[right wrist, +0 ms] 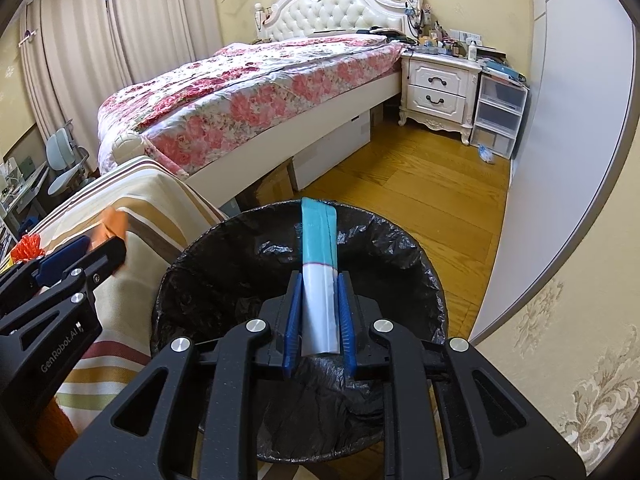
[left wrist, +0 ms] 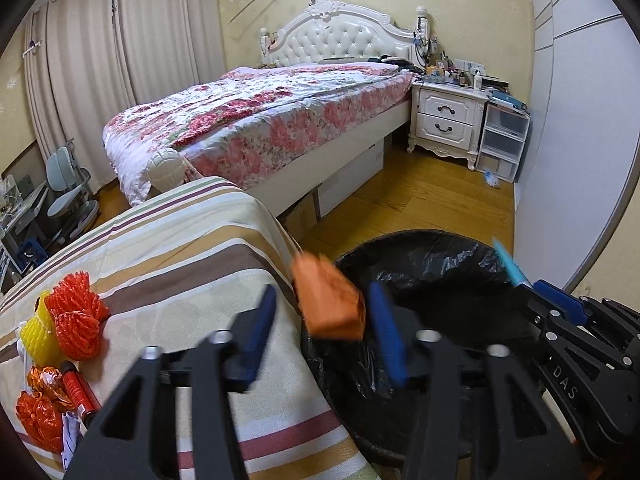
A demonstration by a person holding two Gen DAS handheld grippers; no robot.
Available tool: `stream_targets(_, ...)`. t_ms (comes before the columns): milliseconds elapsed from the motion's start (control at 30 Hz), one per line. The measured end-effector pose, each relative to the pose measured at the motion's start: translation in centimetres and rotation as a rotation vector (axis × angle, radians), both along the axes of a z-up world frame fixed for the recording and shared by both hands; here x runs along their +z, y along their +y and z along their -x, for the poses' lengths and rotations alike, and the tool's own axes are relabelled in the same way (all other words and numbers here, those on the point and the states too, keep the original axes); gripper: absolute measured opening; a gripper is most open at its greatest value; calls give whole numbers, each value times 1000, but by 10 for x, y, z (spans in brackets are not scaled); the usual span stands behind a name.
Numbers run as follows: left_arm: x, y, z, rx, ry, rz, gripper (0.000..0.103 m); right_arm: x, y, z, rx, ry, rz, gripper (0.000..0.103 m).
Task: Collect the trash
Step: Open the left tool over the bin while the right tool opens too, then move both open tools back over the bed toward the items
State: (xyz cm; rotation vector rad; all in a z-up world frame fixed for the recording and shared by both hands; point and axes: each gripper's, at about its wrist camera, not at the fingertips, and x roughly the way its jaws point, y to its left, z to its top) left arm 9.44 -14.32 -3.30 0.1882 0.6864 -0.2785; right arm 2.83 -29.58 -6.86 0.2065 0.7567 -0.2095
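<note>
While the left gripper (left wrist: 324,336) has its jaws spread wide, a blurred orange box (left wrist: 329,300) sits between its blue fingers (left wrist: 260,330), nearest the right-hand one; the blur makes it impossible to tell whether anything touches it. It hangs at the edge of the striped surface (left wrist: 180,248), just over the rim of the black-lined trash bin (left wrist: 420,256).

The right gripper (right wrist: 319,316) has its jaws drawn in on a flat teal and white wrapper (right wrist: 318,256), pinching its white lower end from both sides. The wrapper points forward over the bin's opening (right wrist: 240,280), its teal tip reaching past the far rim.

Only the left wrist view shows the remaining litter on the surface: red and yellow foam fruit nets (left wrist: 76,320), a red tube (left wrist: 80,392) and crumpled orange foil (left wrist: 44,380). In it the right gripper (left wrist: 556,300) appears side-on at the right edge, with just the wrapper's teal tip (left wrist: 508,260) sticking out.

The right wrist view looks straight down into the bin liner and catches the left gripper (right wrist: 76,256) at its left edge, with the orange box (right wrist: 110,226) a smear above it. Both views show the bed (left wrist: 260,120) and wooden floor (right wrist: 420,200) beyond.
</note>
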Motion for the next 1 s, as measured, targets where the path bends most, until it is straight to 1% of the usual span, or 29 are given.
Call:
stream_targets(33, 1, 1, 1, 2, -9, 3, 63, 0, 0, 0, -4, -1, 0, 28)
stream_targets(133, 1, 1, 2, 5, -19, -6, 71, -2, -1, 0, -10, 4, 2, 28)
stream_targets(367, 5, 9, 3, 14, -9, 0, 73, 3, 2, 3, -13, -1, 10, 30)
stream_targets(433, 7, 12, 5, 14, -6, -3, 73, 5, 4, 6, -12, -3, 13, 33)
stream_targets(467, 8, 14, 7, 16, -7, -5, 73, 7, 6, 6, -12, -5, 14, 37)
stream_targets(567, 10, 21, 15, 26, -5, -16, 73, 10, 12, 12, -4, -11, 19, 38)
stream_targets(867, 11, 66, 47, 77, 19, -16, 73, 14, 46, 38, 54, -8, 7, 40)
stream_targets(1000, 16, 91, 64, 107, 12, -15, 73, 16, 67, 48, 98, -9, 10, 41)
